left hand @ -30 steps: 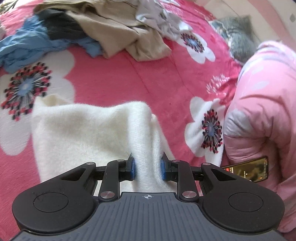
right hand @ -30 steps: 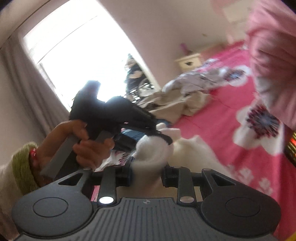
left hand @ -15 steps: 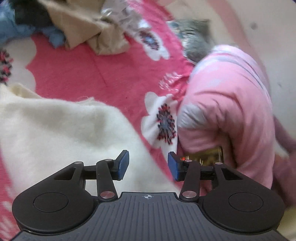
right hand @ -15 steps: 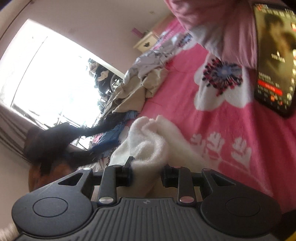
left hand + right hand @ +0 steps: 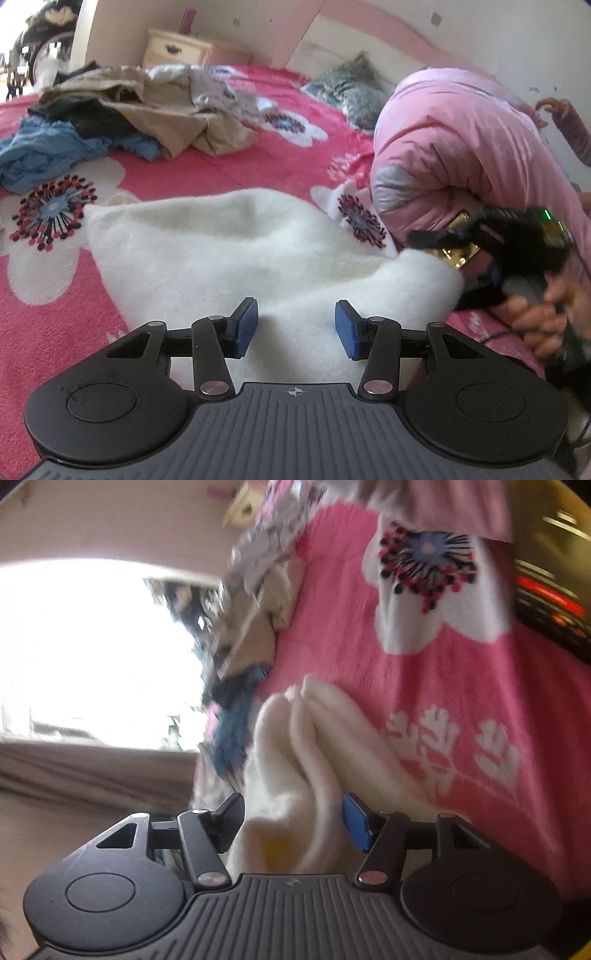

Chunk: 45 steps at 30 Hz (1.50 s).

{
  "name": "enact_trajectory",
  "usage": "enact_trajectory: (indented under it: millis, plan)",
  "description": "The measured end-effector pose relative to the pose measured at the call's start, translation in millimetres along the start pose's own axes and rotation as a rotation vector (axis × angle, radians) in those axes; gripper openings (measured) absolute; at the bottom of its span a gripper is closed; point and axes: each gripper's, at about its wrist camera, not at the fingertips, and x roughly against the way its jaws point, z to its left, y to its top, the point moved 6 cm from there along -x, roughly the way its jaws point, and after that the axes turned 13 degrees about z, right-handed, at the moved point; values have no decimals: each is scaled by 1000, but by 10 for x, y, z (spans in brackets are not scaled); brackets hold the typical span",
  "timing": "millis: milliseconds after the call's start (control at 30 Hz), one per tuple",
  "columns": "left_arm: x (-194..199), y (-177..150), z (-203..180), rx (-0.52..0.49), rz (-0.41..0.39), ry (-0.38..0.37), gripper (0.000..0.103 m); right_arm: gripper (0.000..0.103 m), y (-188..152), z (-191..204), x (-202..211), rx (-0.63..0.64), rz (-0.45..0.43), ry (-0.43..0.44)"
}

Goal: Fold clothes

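Two grippers work our white fleece garment (image 5: 229, 251) on the pink floral bedspread (image 5: 229, 170): the left gripper (image 5: 295, 326) hovers spread, the right gripper (image 5: 293, 814) brackets bunched folds, grip uncertain, best lowered flat.

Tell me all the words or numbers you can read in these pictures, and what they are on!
No words or numbers can be read here.
Phone by the pink jacket: its lit screen is too blurred to read.
Left gripper: only a small crosshair mark on its body, no letters.
Right gripper: a small mark on its body, too blurred to read.
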Motion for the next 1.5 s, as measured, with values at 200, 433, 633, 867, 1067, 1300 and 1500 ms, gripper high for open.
enact_trajectory:
  millis: [200, 433, 633, 867, 1067, 1300, 1500]
  plan:
    - [8, -122, -65, -77, -60, 42, 46, 63, 115, 220, -538, 95, 196, -133]
    - [38, -187, -134, -143, -129, 68, 45, 28, 41, 851, -705, 449, 178, -173]
    - [-169, -163, -213, -240, -85, 75, 45, 29, 158, 399, -737, 540, 179, -336]
    - [-361, -170, -308, -314, -62, 92, 45, 34, 131, 69, -522, 396, 126, -250]
    - [-320, -206, -292, -295, -64, 82, 45, 31, -206, 945, -68, 698, 34, -404]
    - [-122, -178, -202, -248, -86, 91, 46, 27, -694, 565, -898, 949, 310, -822]
    - [414, -607, -20, -179, -105, 113, 62, 26, -617, 547, -926, 882, 257, -788]
